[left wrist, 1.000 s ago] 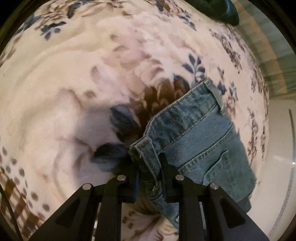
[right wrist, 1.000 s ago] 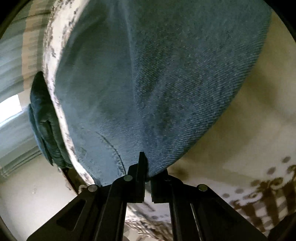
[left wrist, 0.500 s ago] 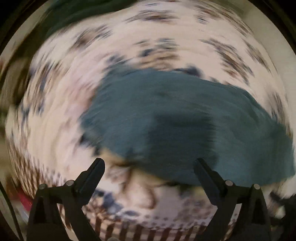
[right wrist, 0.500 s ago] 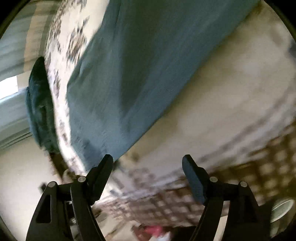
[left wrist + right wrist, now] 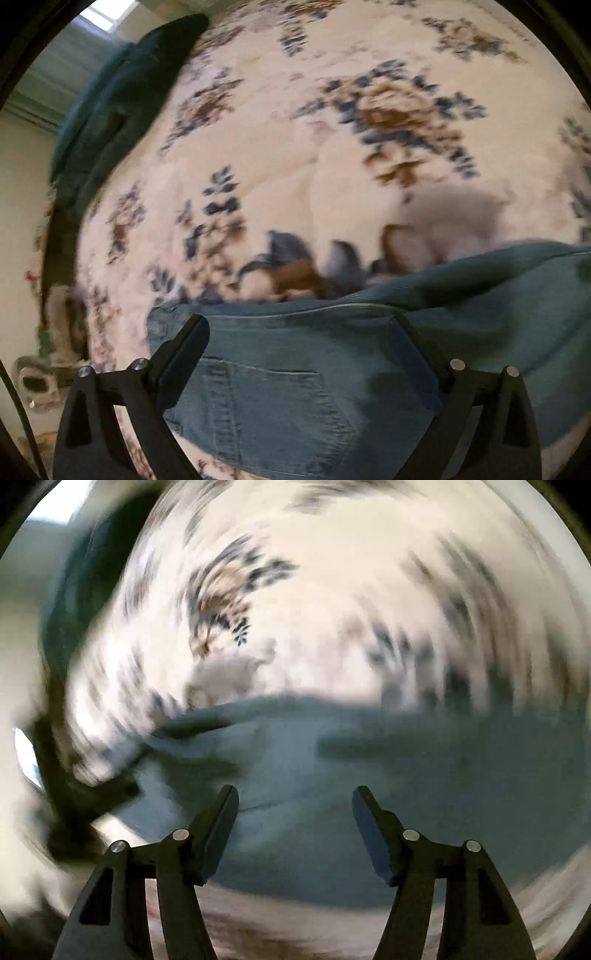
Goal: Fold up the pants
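Jeans (image 5: 332, 376) on floral bedspread (image 5: 295, 147), long axis running three to nine o'clock, pocket end beneath left gripper (image 5: 299, 332), spread and empty; right gripper (image 5: 295, 805) over plain denim, jaws closing on nothing, neither hand clearly nearer

One second ago the left gripper (image 5: 299, 325) was clamped on the waistband of the jeans (image 5: 295, 387); now its fingers stand wide apart above the jeans, which lie flat on the floral blanket (image 5: 332, 147) with a back pocket up. The right gripper (image 5: 293, 794) was pinched on a denim edge then; it has let go, and its jaws are now closing with nothing between them. The right view is now very blurred.
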The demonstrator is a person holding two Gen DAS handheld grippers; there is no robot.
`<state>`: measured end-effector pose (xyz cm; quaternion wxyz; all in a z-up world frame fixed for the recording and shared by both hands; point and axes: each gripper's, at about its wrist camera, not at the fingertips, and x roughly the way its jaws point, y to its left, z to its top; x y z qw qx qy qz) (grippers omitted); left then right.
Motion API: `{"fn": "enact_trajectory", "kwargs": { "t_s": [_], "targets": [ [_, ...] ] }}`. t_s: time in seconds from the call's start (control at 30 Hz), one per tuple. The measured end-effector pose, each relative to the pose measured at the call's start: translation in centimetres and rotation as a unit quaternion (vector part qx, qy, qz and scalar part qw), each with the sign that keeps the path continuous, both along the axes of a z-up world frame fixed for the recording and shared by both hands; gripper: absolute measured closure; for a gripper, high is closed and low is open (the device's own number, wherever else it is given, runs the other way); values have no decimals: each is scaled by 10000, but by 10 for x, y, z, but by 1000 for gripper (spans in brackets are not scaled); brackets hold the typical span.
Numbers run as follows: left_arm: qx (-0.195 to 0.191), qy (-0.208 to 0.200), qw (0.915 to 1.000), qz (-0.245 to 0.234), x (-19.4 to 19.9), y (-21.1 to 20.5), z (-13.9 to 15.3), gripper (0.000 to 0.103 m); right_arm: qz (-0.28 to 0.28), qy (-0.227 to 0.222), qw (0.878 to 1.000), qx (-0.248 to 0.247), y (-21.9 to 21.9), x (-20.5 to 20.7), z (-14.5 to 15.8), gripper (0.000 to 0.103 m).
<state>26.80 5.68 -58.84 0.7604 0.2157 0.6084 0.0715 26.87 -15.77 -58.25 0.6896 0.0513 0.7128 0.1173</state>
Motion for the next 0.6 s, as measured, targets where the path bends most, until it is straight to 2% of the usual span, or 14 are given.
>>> {"fn": "enact_trajectory", "kwargs": {
  "t_s": [0.03, 0.07, 0.13, 0.17, 0.2, 0.23, 0.27, 0.33, 0.37, 0.43, 0.5, 0.53, 0.57, 0.6],
  "targets": [
    [-78, 22, 9998, 198, -2, 6, -1, 4, 642, 60, 9974, -331, 14, 12, -5, 35],
    [-131, 46, 9992, 366, -4, 11, -2, 4, 1288, 179, 9896, -617, 28, 21, -13, 35],
    [-267, 87, 9968, 748, -10, 24, -5, 4, 2328, 479, 9662, -994, 45, 23, -33, 35],
    [-318, 93, 9951, 935, -13, 30, -6, 4, 2806, 571, 9501, -1238, 56, 25, -44, 35],
    [-353, 104, 9931, 1111, -15, 35, -9, 4, 3051, 649, 9405, -1348, 58, 24, -52, 42],
    [-434, 129, 9907, 1285, -18, 41, -12, 4, 3339, 748, 9281, -1466, 61, 24, -62, 57],
    [-489, 147, 9890, 1391, -18, 44, -17, 5, 3464, 802, 9220, -1534, 61, 23, -67, 99],
    [-520, 198, 9853, 1612, -20, 51, -26, 4, 3655, 607, 9143, -1637, 61, 20, -67, 97],
    [-535, 198, 9839, 1695, -20, 53, -30, 4, 3604, 541, 9172, -1608, 59, 22, -64, 98],
    [-544, 191, 9810, 1850, -22, 59, -35, 4, 3120, 420, 9389, -1389, 41, 34, -55, 98],
    [-538, 233, 9784, 1982, -23, 65, -40, 4, 1992, 658, 9734, -924, 3, 60, -59, 98],
    [-502, 270, 9771, 2049, -23, 68, -44, 4, 1406, 893, 9839, -653, -15, 68, -66, 98],
    [-509, 311, 9755, 2119, -24, 71, -46, 4, 946, 1161, 9880, -370, -28, 74, -73, 98],
    [-549, 328, 9741, 2170, -25, 73, -46, 4, 764, 1264, 9888, -225, -35, 77, -76, 97]
  ]
}}
